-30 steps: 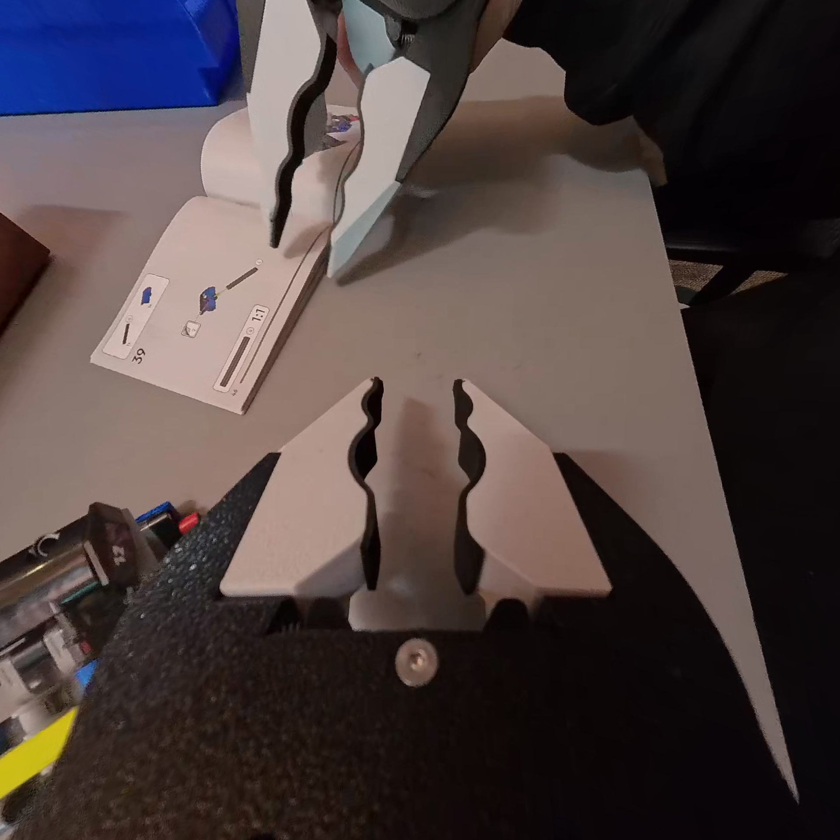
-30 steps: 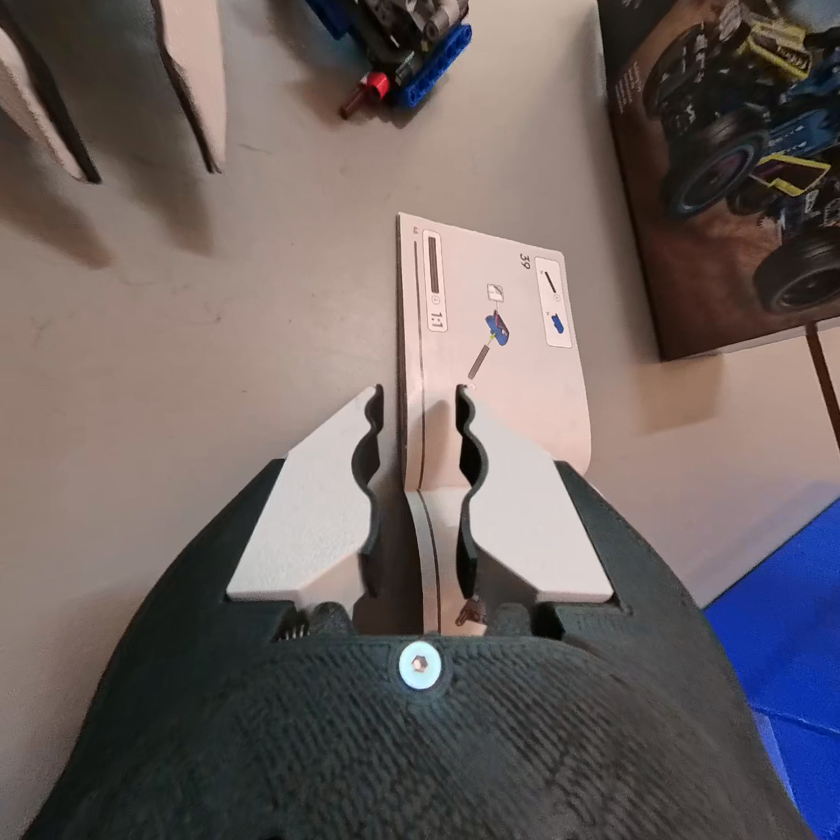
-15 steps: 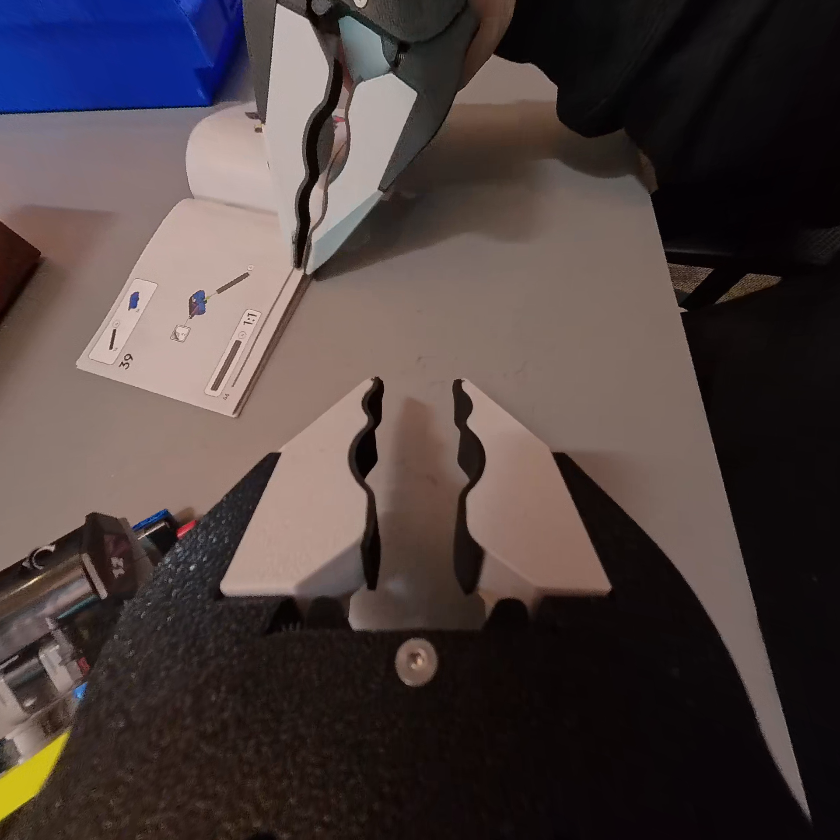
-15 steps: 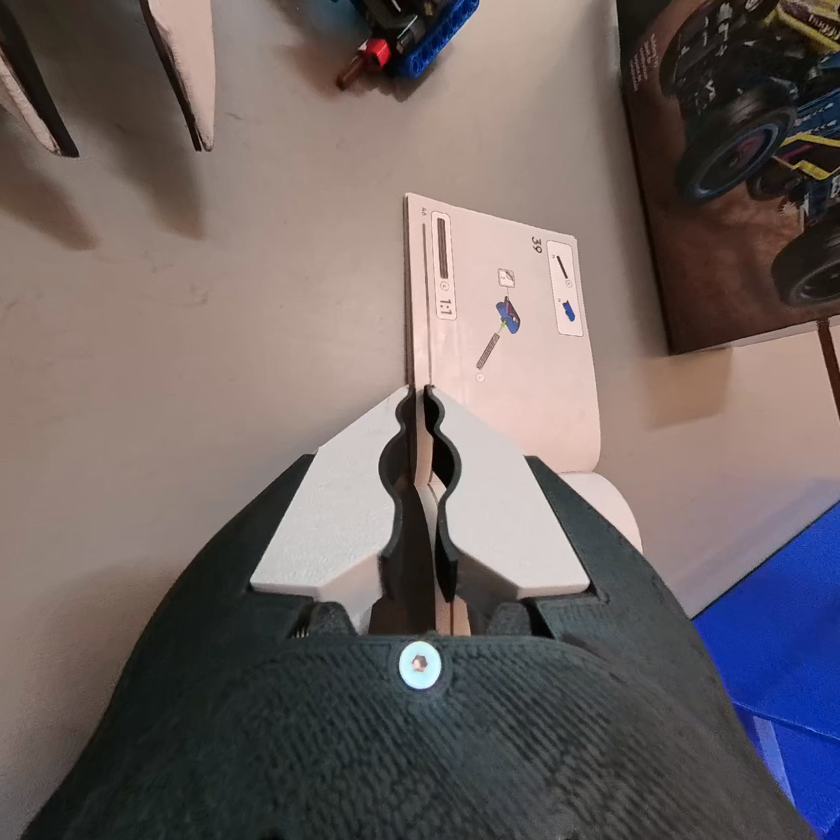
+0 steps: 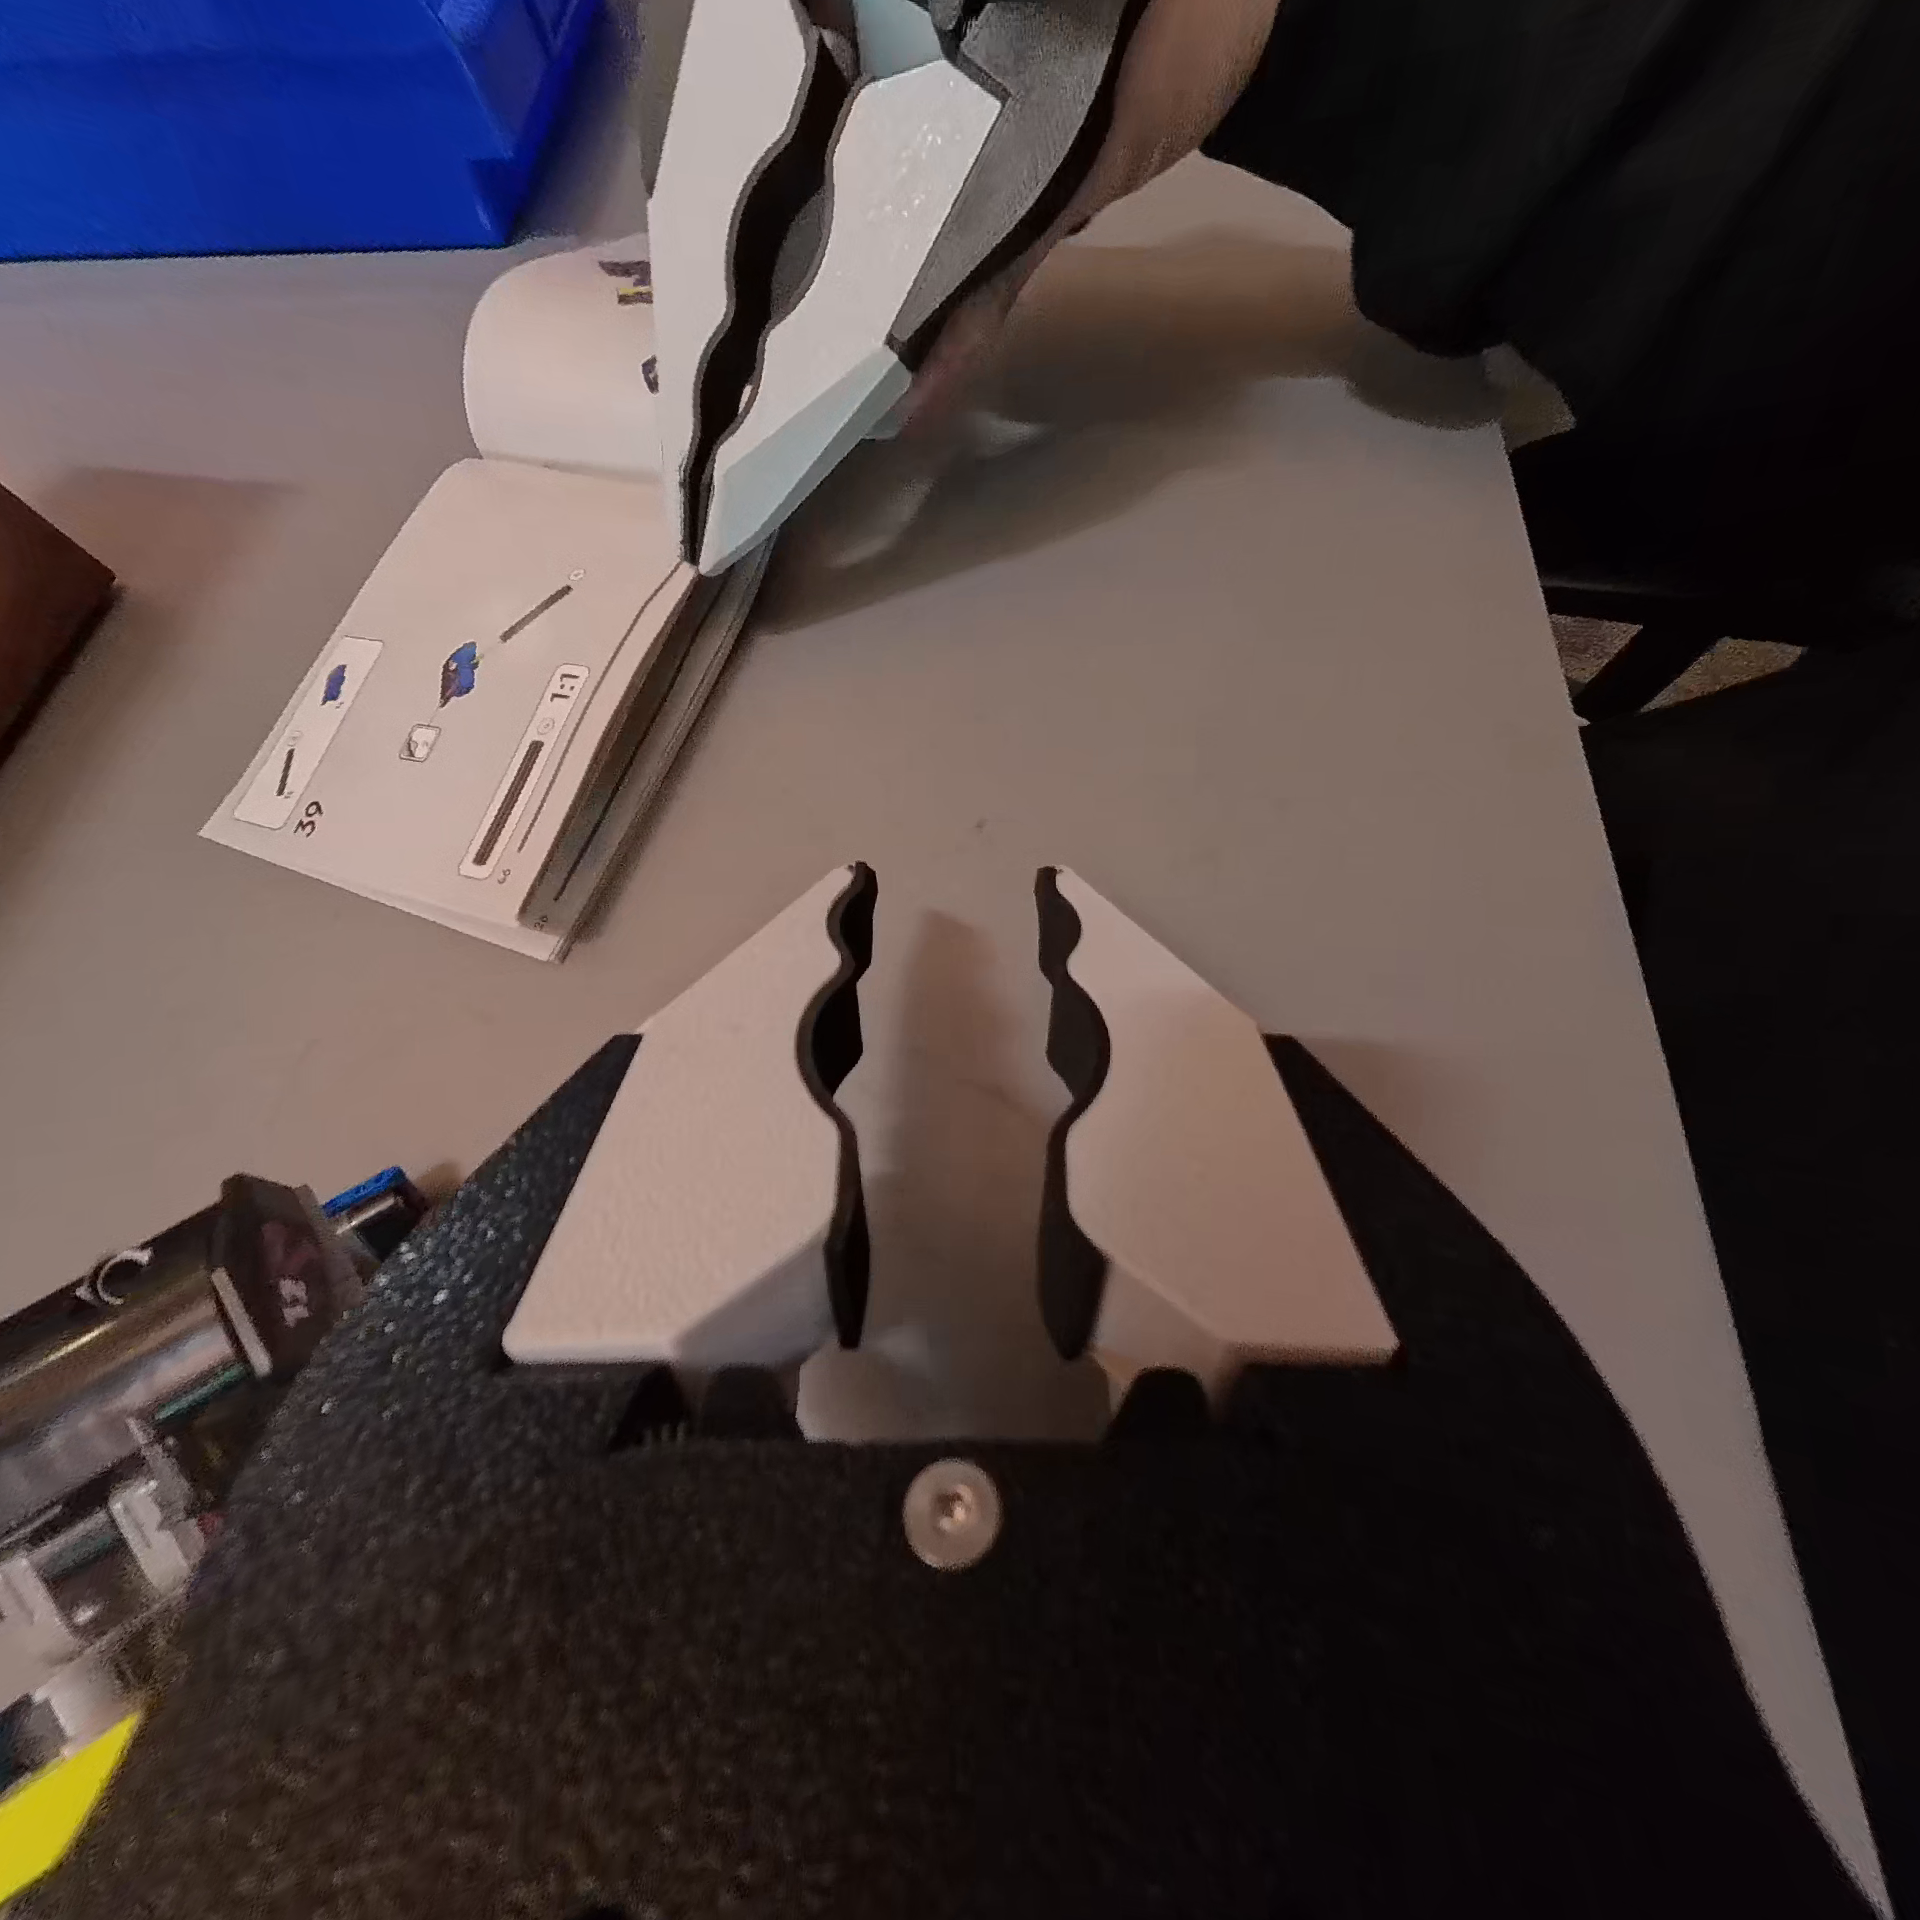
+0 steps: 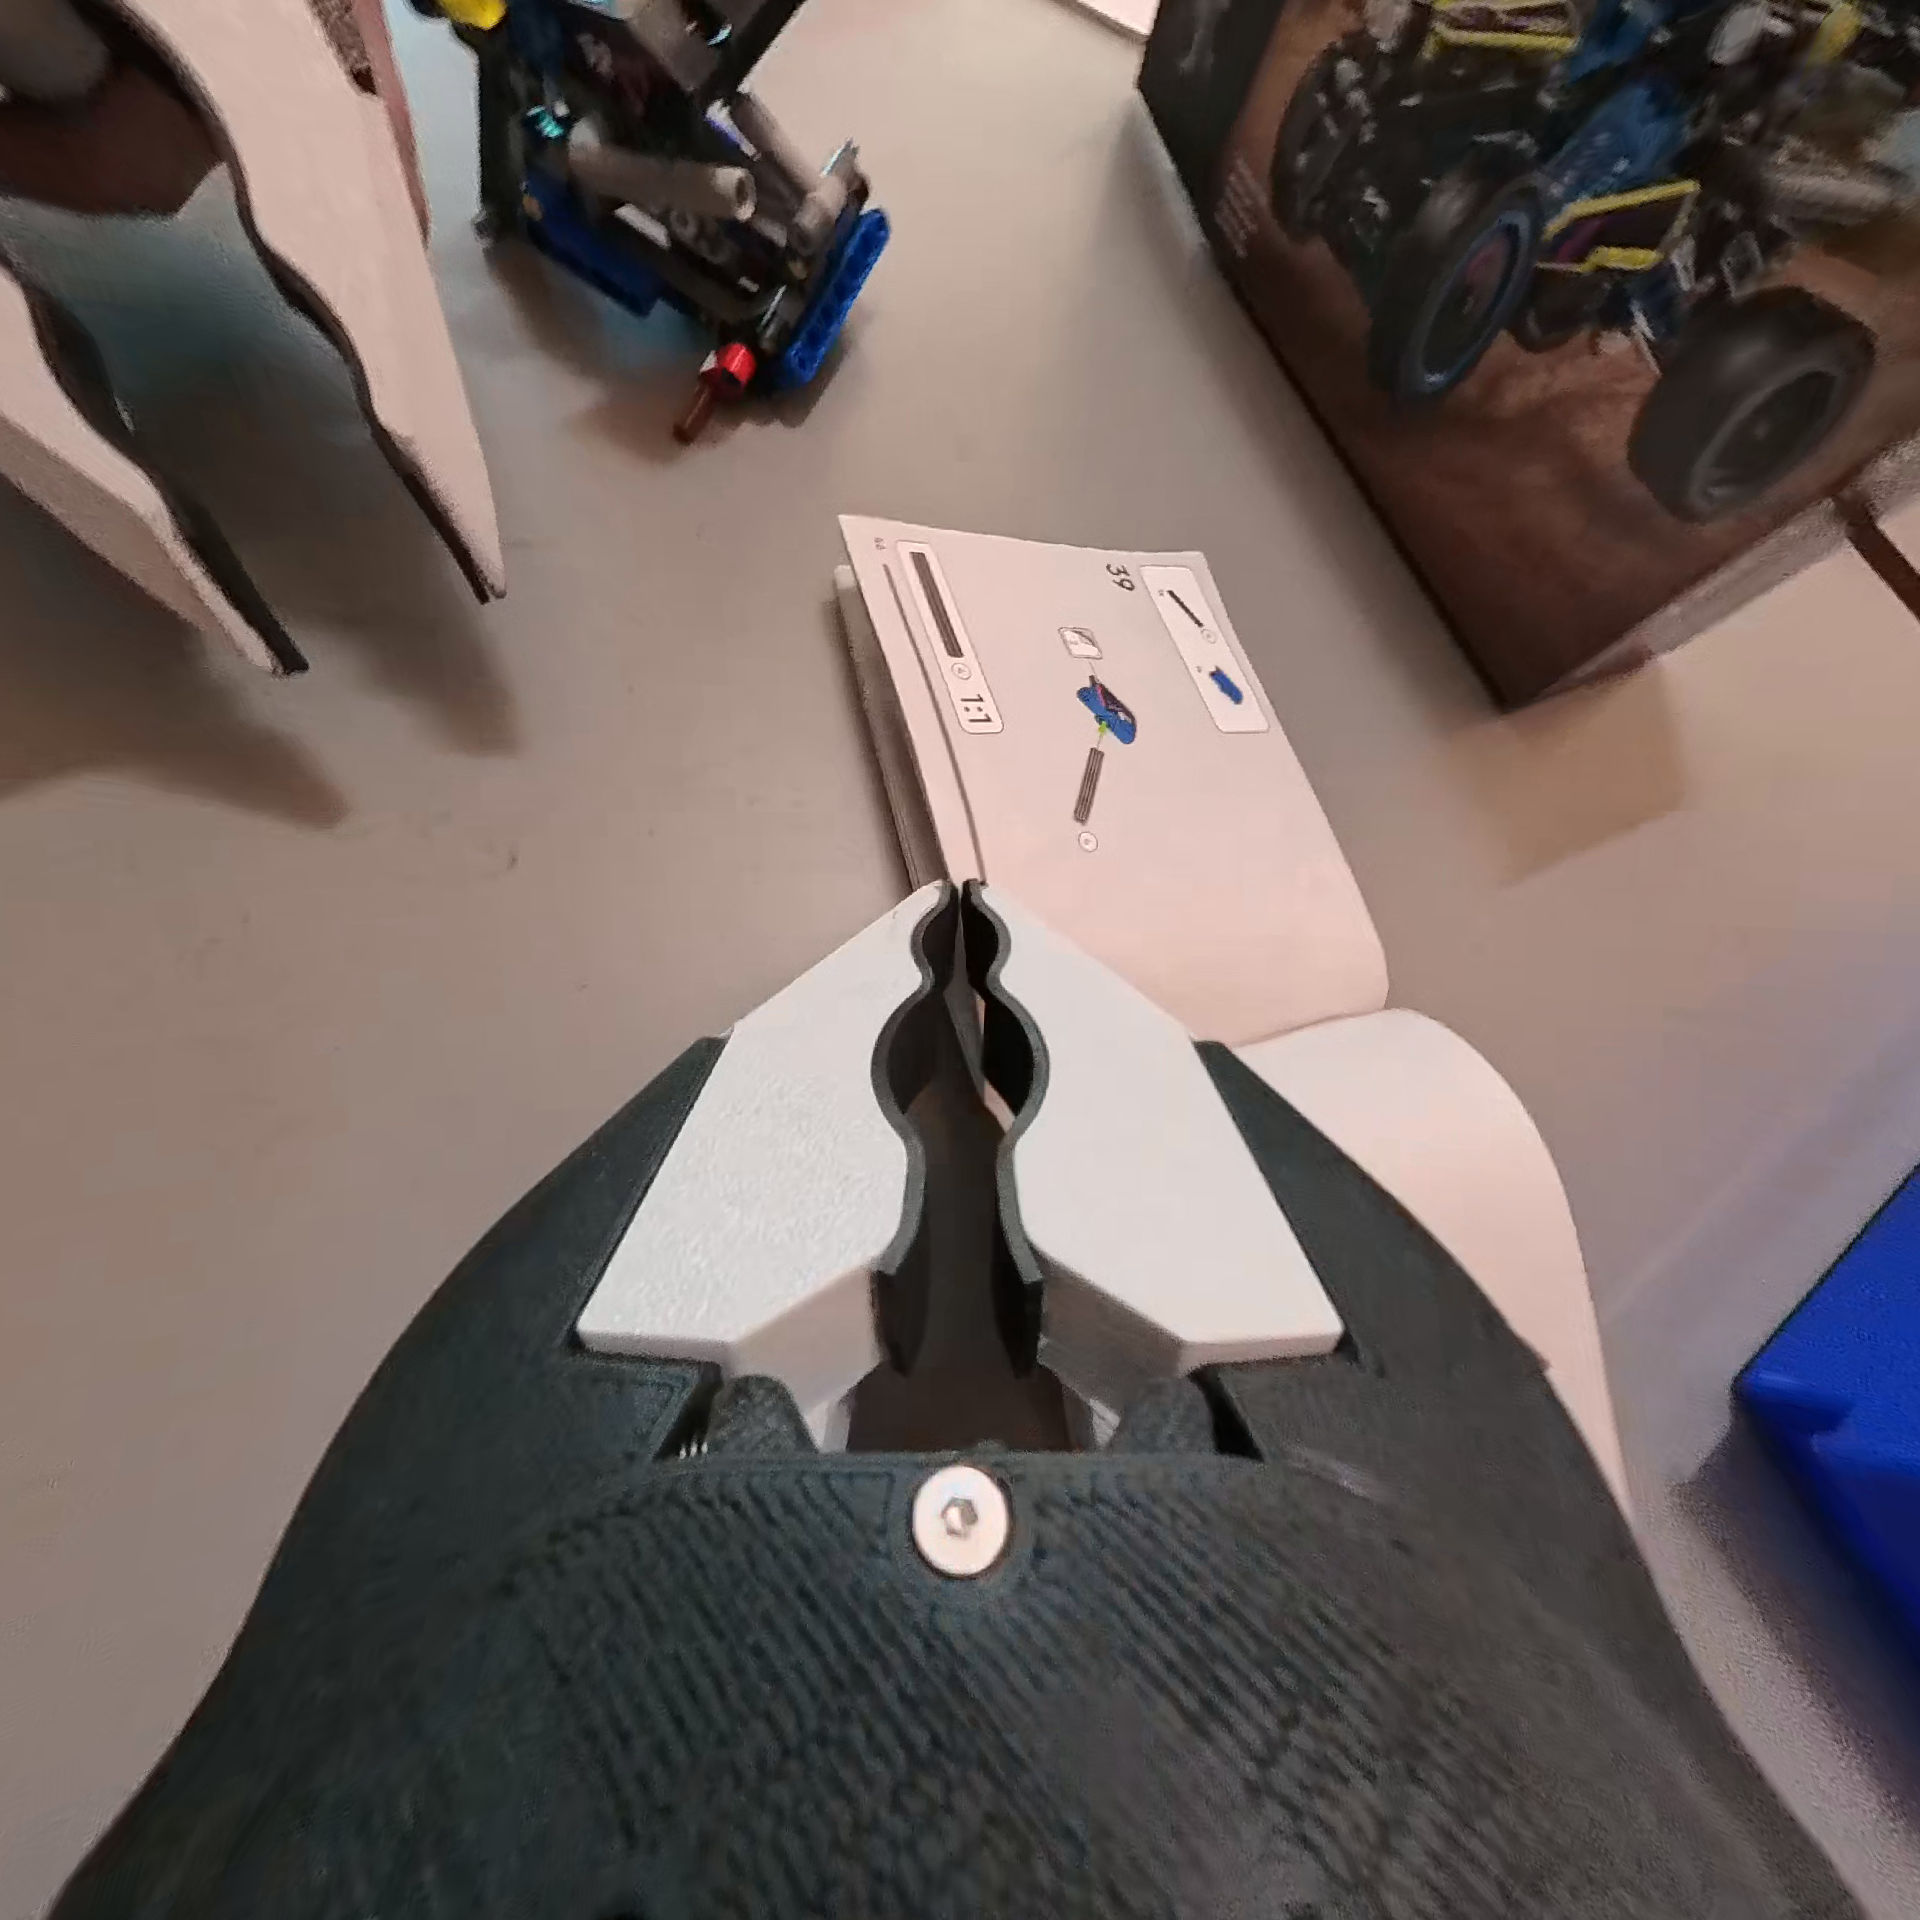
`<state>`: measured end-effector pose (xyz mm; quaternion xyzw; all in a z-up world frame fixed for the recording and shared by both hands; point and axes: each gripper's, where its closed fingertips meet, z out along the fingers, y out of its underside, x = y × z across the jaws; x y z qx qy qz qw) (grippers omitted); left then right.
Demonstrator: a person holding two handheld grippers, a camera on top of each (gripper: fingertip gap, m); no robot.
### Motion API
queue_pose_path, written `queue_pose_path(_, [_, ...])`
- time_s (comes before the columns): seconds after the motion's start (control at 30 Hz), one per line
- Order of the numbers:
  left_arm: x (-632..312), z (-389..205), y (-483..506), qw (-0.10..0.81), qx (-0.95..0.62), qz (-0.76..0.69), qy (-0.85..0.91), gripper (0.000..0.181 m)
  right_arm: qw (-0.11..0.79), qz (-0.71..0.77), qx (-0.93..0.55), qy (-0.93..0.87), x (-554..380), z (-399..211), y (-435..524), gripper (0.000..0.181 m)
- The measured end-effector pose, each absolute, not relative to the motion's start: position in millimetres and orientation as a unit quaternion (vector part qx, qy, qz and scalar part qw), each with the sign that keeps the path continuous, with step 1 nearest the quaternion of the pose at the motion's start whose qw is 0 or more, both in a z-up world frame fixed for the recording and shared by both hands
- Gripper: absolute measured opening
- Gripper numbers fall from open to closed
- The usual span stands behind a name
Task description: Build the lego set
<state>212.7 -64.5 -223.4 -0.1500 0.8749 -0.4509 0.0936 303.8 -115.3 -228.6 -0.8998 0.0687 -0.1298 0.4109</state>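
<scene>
In the left wrist view, the left gripper is seen with its jaws apart and nothing between them, held above bare grey worktop. Ahead and to the left, the instruction booklet lies open on the worktop, one page flat and the far page curled upward. The right gripper is seen coming down from above, its jaws drawn together on the edge of the booklet's pages near the spine. A dark sleeve is seen behind it. A blue bin stands at the far left corner. Part of the lego model is seen at the lower left, close beside the left gripper's body, blurred.

In the right wrist view, the right gripper is shown with its jaws closed on the near edge of the instruction booklet, a thin sheet being pinched at the tips. The open page carries printed diagrams. The partly built lego model, blue, grey and black with a red pin, stands on the worktop beyond the booklet to the left. The set's box, printed with a vehicle, stands to the right of the booklet. The left gripper is seen at the upper left, jaws apart. A blue bin is seen at the right edge.
</scene>
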Motion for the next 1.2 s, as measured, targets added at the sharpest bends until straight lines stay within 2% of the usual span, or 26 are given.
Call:
queue_pose_path(0.03, [214,-223,-65,0.093,-0.151,-0.451,0.875,0.029,0.415,-0.128,-0.897,0.080,304,-228,-116,0.000])
queue_pose_path(0.33, [232,-219,-70,0.116,-0.184,-0.452,0.865,0.031,0.423,-0.113,-0.879,0.187,302,-231,-125,0.000])
queue_pose_path(0.47, [253,-217,-64,0.170,-0.215,-0.438,0.856,0.032,0.458,-0.102,-0.847,0.252,306,-223,-129,0.000])
queue_pose_path(0.7, [290,-210,-60,0.254,-0.280,-0.423,0.824,0.036,0.582,-0.037,-0.697,0.417,318,-195,-142,0.000])
queue_pose_path(0.93, [286,-199,-94,0.262,-0.246,-0.442,0.822,0.040,0.678,0.070,-0.518,0.517,317,-178,-165,0.000])
queue_pose_path(1.03, [288,-201,-100,0.278,-0.239,-0.422,0.829,0.039,0.642,0.022,-0.574,0.507,313,-194,-169,0.000])
queue_pose_path(1.1, [288,-204,-103,0.277,-0.235,-0.420,0.832,0.040,0.671,0.011,-0.606,0.427,300,-171,-154,0.000])
queue_pose_path(1.2, [288,-211,-105,0.264,-0.238,-0.425,0.833,0.036,0.567,-0.091,-0.764,0.293,288,-185,-139,0.000])
